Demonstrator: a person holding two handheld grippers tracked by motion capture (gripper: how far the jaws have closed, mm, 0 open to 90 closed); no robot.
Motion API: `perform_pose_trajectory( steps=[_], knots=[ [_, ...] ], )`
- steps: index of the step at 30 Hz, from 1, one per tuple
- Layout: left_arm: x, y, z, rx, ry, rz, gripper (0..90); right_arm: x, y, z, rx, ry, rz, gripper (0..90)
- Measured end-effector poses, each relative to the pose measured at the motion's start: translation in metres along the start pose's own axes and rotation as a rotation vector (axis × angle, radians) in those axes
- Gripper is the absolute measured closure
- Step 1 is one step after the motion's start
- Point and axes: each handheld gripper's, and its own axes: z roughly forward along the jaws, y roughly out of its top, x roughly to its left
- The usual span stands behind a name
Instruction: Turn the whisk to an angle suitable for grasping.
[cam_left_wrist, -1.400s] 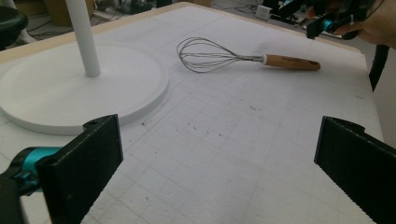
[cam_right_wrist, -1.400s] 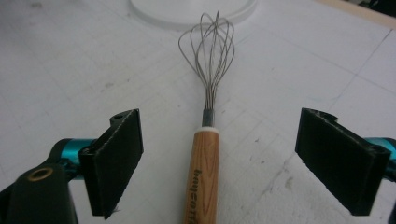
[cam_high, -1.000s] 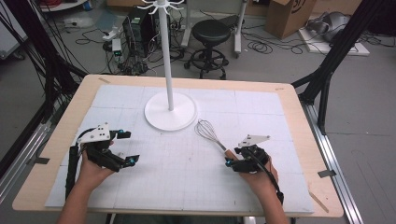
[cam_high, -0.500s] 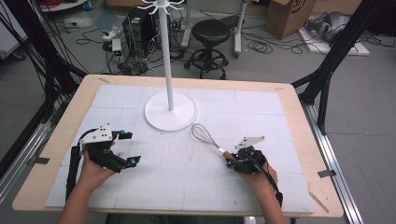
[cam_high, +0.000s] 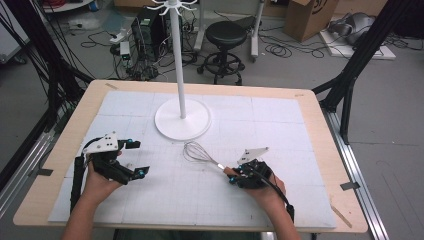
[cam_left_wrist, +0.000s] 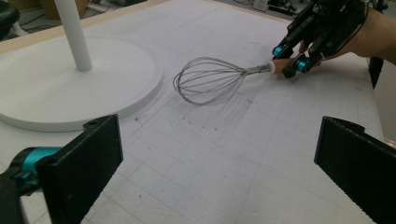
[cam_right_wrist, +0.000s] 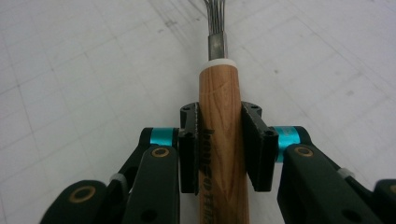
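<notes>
A wire whisk (cam_high: 197, 151) with a wooden handle (cam_right_wrist: 219, 93) lies low over the white gridded mat, its wire head pointing toward the stand. My right gripper (cam_high: 232, 175) is shut on the handle, and both pads (cam_right_wrist: 189, 149) press its sides in the right gripper view. The left gripper view shows the whisk (cam_left_wrist: 210, 84) ahead, with the right gripper (cam_left_wrist: 286, 58) holding its handle end. My left gripper (cam_high: 137, 158) rests at the mat's left side, held by a hand. Its jaws stand wide open with nothing between them (cam_left_wrist: 215, 172).
A white stand with a round base (cam_high: 182, 120) and a tall pole rises at the mat's back centre, just beyond the whisk head; its base (cam_left_wrist: 70, 84) is close in the left gripper view. The mat (cam_high: 280, 125) covers a wooden table.
My right gripper has moved left across the mat, and the whisk has shifted left with it, its head now nearer the stand's base. The left gripper has stayed put.
</notes>
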Motion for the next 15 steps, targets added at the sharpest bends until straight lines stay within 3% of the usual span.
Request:
perform_pose_trajectory(
  steps=[4,15],
  knots=[
    [-0.001,0.001,-0.001,-0.001,0.001,0.005,1.7,0.008,0.012,0.009,0.000,0.019,-0.035,70.7],
    [-0.003,0.005,-0.005,-0.009,0.007,0.016,1.7,0.030,0.054,0.050,0.003,0.130,-0.132,70.6]
  ],
)
